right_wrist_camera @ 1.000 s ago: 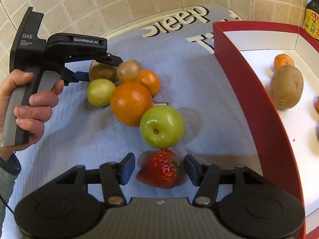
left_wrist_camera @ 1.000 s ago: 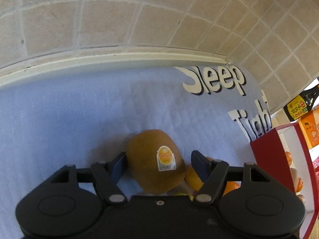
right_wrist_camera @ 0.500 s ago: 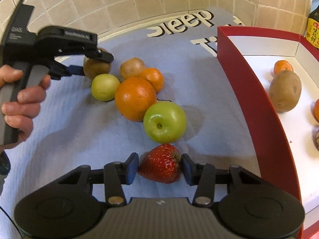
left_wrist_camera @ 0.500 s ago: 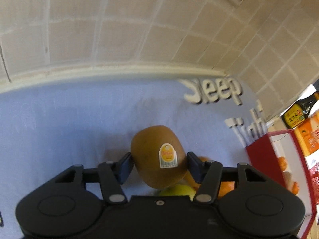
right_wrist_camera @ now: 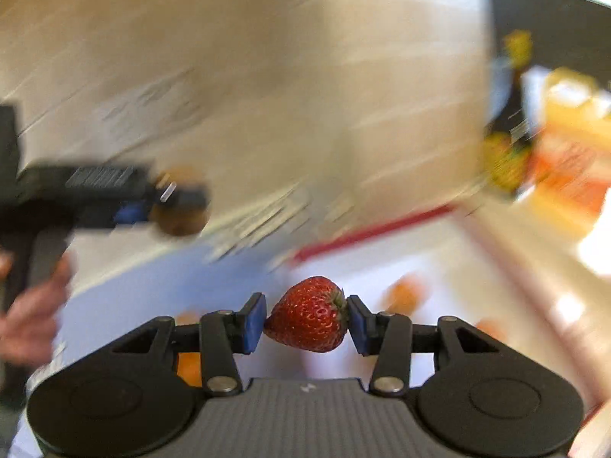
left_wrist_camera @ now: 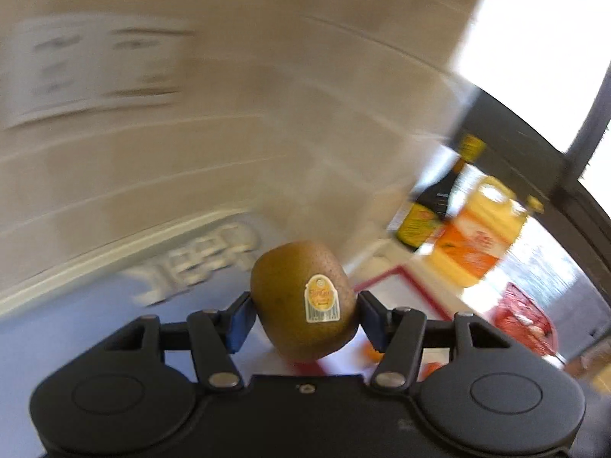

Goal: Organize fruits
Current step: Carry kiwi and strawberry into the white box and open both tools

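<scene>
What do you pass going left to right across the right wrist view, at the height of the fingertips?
Person's hand → left pad → strawberry → right pad → blurred orange fruit.

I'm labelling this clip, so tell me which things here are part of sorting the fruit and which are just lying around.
Part of the job:
kiwi, held in the left tongs
strawberry, held in the right tongs
red-rimmed tray

Just lying about:
dark sauce bottle
orange carton
blue mat

Blue mat (left_wrist_camera: 95, 316) on counter; red-rimmed tray (left_wrist_camera: 404, 290) apparently alongside, blurred.
</scene>
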Demonstrator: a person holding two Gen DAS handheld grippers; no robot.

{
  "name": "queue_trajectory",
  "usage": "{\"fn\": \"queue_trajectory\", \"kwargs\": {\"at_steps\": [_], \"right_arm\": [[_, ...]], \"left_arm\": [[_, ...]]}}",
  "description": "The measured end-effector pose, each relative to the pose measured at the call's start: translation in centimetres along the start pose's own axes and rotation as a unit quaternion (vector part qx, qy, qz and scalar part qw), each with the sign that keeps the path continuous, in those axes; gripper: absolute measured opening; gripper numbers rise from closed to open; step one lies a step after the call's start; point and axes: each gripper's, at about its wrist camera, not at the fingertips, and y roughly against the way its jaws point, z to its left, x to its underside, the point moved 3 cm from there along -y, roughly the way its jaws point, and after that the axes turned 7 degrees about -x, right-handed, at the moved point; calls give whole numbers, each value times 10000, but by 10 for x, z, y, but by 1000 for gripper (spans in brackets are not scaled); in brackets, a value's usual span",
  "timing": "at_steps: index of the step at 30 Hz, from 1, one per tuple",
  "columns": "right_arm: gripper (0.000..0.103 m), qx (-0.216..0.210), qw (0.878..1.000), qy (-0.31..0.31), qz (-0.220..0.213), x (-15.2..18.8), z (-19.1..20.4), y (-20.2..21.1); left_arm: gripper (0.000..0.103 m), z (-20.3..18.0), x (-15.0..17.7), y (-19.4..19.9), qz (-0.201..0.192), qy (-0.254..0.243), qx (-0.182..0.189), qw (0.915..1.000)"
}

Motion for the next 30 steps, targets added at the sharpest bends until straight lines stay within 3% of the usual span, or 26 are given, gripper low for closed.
{"fn": "queue_trajectory", "kwargs": {"at_steps": [3, 6, 10, 15, 19, 30], "right_arm": [[48, 478, 9972, -519, -255, -33, -53, 4], [48, 759, 9928, -845, -389, -48, -93, -1], [48, 915, 9899, -1060, -223, -41, -120, -29], [48, 962, 9893, -1082, 195, -23, -126, -73], [48, 1212, 9866, -992, 460, -13, -128, -98], [48, 1184, 9840, -1048, 817, 5, -141, -119]], "left_arm": [[70, -36, -2, -34, 204, -72, 340, 9992], [70, -58, 5, -75, 538, -183, 398, 9976], [70, -64, 24, -124, 993, -303, 252, 9943], [70, -56, 48, -153, 1410, -421, 156, 9890], [70, -61, 56, -153, 1367, -845, -42, 9870], [69, -78, 63, -168, 1303, -1590, -458, 9776]]}}
